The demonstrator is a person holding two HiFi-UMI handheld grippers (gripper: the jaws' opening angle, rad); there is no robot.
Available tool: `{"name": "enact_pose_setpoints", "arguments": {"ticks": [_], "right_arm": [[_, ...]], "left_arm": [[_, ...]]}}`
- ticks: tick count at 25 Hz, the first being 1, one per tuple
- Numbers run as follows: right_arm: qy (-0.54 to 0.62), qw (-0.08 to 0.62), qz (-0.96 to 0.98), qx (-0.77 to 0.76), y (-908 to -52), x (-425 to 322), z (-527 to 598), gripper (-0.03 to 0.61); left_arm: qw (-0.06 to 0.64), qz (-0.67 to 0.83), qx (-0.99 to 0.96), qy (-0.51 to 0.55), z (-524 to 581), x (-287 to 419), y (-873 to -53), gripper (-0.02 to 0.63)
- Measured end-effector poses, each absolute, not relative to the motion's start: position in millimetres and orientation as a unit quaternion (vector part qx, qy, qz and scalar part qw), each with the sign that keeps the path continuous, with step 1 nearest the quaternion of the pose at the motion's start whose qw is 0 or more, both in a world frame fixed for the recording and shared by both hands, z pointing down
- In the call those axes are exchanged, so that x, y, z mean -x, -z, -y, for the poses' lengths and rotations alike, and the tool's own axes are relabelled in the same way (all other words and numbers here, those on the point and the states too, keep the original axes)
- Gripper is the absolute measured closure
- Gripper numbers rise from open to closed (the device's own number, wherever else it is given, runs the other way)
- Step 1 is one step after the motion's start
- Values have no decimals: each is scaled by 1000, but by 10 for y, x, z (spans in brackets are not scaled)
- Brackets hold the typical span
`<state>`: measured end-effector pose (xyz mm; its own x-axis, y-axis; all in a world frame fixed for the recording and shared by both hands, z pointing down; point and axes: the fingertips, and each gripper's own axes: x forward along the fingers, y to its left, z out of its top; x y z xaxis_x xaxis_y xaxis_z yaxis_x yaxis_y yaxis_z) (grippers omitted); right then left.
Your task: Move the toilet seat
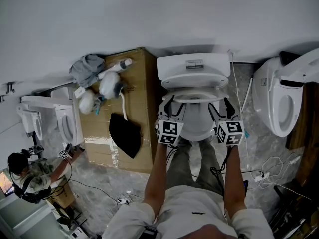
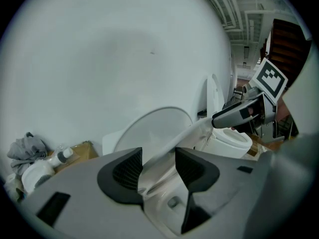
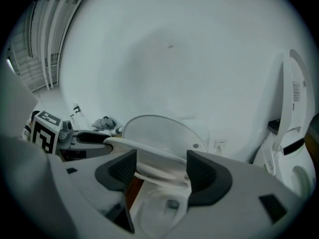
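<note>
Hand-held grippers [image 2: 158,166] [image 3: 160,167], part-open, clamping toilet seat [image 3: 148,151]

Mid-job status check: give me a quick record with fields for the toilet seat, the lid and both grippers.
seat: white plastic toilet seat, lifted partway, tilted above the white ceramic bowl
lid: white lid, upright behind the seat
left gripper: jaws closed on the seat's rim
right gripper: seat between the jaws, apparently gripped
nearby, head view: brown cardboard box left of toilet; second white toilet at right
</note>
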<state>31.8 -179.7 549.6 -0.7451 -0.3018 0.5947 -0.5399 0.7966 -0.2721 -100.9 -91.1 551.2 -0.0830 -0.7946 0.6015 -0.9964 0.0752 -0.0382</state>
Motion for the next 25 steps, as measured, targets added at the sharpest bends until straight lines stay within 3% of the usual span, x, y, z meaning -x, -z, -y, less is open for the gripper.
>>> {"name": "enact_pose_setpoints", "arguments": {"ticks": [11,17,25], "right_arm": [[-223,267,908,-235,-5511,-207,1919,249],[-225,264,903,-255,-5512,-208,2042,320],[-223,257,905,-256,-5503,-125,2155,322]], "left_arm": [[214,706,-635,-230,1052,1115,-5490,405],[208,713,-627,-233,1113,1163,-5476,403],[202,720,-621,-235,1218,1254,-5464,402]]}}
